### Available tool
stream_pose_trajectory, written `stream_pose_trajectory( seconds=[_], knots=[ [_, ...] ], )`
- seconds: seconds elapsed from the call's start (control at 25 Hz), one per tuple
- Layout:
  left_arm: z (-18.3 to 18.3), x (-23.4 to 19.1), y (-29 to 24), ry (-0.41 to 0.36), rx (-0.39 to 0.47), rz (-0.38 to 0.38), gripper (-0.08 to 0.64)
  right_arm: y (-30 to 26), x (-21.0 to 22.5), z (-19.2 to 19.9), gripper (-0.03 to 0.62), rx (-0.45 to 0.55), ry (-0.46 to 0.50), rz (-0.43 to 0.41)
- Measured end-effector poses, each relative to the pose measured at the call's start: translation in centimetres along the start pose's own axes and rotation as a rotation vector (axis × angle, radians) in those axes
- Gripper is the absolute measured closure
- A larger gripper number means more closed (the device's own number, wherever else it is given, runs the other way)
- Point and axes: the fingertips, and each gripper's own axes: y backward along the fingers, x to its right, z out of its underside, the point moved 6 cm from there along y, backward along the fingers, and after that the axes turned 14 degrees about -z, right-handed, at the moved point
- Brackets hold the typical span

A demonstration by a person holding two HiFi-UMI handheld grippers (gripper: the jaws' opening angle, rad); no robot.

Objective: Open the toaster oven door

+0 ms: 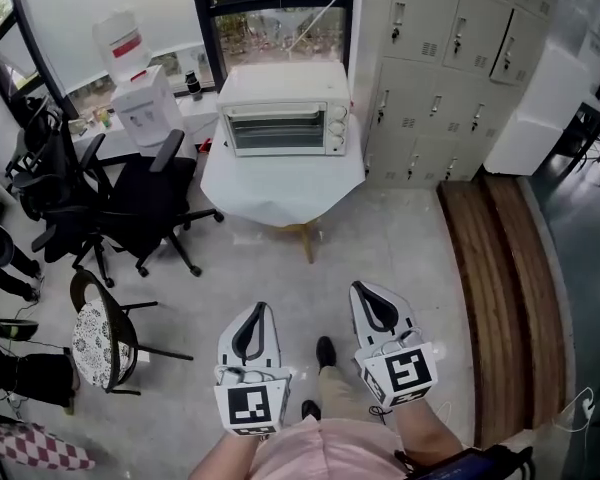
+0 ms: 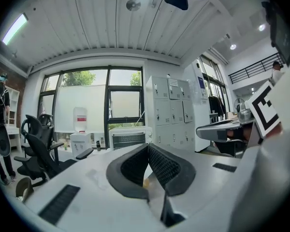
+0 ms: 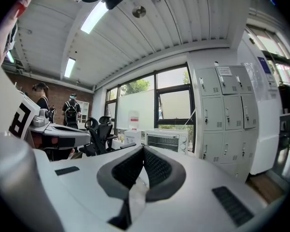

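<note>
1. The left tool [image 1: 257,311] is closed. In the left gripper view its black jaws meet at the tips and hold nothing.
2. The right tool [image 1: 364,290] is closed too. In the right gripper view its jaws touch at the tips, and nothing is between them.
3. Both tools are held low in front of the person, side by side but apart, over the grey floor [image 1: 380,238]. They point toward the oven [image 1: 283,110]. Each one has a marker cube at its back end, the left cube [image 1: 252,406] and the right cube [image 1: 405,373].
4. One black shoe [image 1: 325,351] of the person shows on the floor between the tools.
5. The oven is white and stands on a counter [image 1: 280,193] with a white cloth, well apart from both tools. Its glass door [image 1: 277,128] is shut and upright, and the knobs [image 1: 337,126] are in a column at the door's right.
6. Left of the counter stand black office chairs [image 1: 145,193]. Behind them is a white water dispenser [image 1: 145,103].
7. Right of the counter is a wall of grey lockers [image 1: 450,68].
8. A round chair [image 1: 98,343] with a patterned seat stands to the left of the left tool.
9. A strip of wooden boards [image 1: 500,298] runs along the floor at the right.
</note>
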Motion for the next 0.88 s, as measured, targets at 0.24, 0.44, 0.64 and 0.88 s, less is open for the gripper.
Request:
stream_pose_trajectory(
  seconds=[0.24, 0.44, 0.64, 0.88],
  knots=[
    [-0.4, 0.2, -7.0, -0.034, -0.028, -0.01, 0.546, -4.8, 5.2, -0.1, 0.589, 0.006, -0.021, -0.012],
    [-1.6, 1.4, -13.2, -0.058, -0.037, -0.021, 0.546, -8.5, 10.5, -0.9, 0.589, 0.007, -0.038, -0.029],
    [-2.9, 2.7, -18.1, -0.099, -0.027, -0.027, 0.546, -11.7, 14.9, -2.1, 0.589, 0.032, -0.03, -0.058],
    [-4.3, 3.6, -22.0, -0.104, -0.006, -0.042, 0.546, -14.2, 18.3, -3.6, 0.589, 0.055, -0.013, -0.077]
  ],
)
